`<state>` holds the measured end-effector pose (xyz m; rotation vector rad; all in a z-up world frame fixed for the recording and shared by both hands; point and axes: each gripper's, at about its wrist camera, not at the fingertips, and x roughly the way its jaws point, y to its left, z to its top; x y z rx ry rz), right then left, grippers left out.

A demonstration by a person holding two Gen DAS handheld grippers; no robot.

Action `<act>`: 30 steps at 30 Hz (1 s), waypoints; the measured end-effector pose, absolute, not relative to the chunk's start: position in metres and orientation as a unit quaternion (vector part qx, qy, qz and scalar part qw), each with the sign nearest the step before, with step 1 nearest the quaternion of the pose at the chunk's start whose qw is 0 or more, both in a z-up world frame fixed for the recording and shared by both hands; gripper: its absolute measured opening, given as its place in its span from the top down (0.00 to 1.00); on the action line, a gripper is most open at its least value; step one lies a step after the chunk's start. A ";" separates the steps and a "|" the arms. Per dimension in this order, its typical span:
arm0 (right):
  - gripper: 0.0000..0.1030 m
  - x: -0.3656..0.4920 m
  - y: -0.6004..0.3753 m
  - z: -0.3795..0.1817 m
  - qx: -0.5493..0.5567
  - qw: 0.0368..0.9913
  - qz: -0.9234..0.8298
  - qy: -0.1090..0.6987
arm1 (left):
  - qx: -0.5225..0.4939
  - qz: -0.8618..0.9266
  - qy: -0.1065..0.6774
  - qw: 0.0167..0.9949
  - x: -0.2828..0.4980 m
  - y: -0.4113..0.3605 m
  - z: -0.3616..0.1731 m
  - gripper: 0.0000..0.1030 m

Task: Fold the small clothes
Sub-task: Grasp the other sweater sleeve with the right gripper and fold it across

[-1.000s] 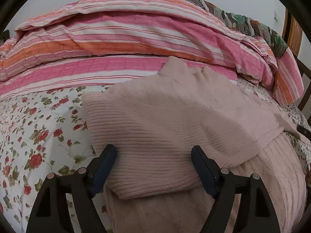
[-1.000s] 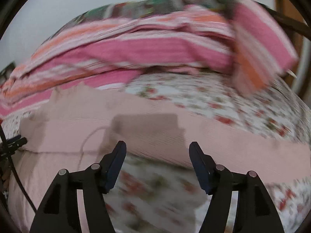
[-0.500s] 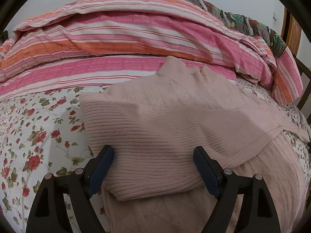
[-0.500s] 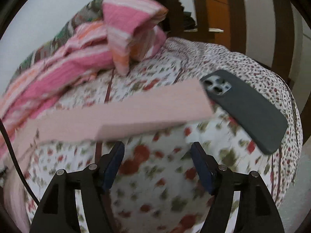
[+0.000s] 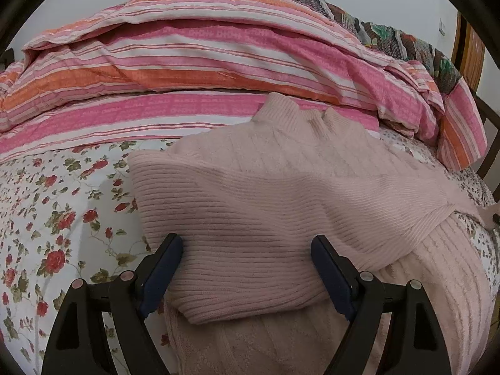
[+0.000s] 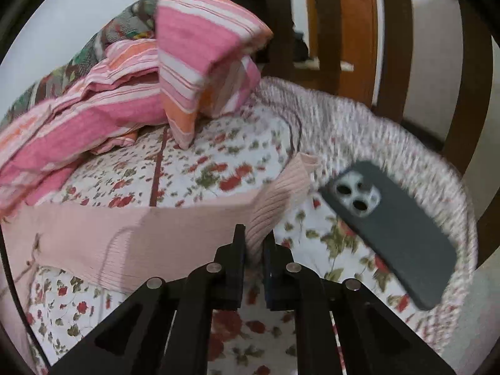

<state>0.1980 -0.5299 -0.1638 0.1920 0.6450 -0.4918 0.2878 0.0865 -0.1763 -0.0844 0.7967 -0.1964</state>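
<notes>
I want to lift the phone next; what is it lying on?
The phone lies on the flowered sheet, near the bed's edge, beside the sweater's sleeve that the right claw pinches. Whatever is under the phone itself is covered.

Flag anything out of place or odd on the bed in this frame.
A dark phone lies camera side up on the floral sheet near the bed's edge, just beside the pink sweater's sleeve cuff that the right gripper pinches. It has no part in the folding and lies close to the sleeve.

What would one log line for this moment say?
left gripper: open over sweater | right gripper: shut on sleeve | phone nearby
</notes>
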 end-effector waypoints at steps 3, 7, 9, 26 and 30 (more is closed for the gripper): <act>0.91 0.202 -0.497 -0.132 0.049 0.925 -0.242 0.290 | -0.050 -0.096 0.383 0.917 0.286 0.090 -0.175 0.19; 0.91 0.210 -0.440 -0.089 0.006 0.939 -0.225 0.261 | -0.054 -0.078 0.380 0.920 0.281 0.093 -0.171 0.19; 0.92 0.217 -0.400 -0.068 -0.010 0.948 -0.199 0.249 | -0.055 -0.066 0.385 0.919 0.277 0.095 -0.167 0.19; 0.92 0.308 -0.021 -0.120 -0.088 0.941 0.128 0.301 | -0.164 -0.038 0.372 0.913 0.175 0.243 -0.151 0.19; 0.83 0.313 0.011 -0.160 -0.098 0.917 0.155 0.354 | -0.157 -0.040 0.370 0.915 0.164 0.248 -0.154 0.19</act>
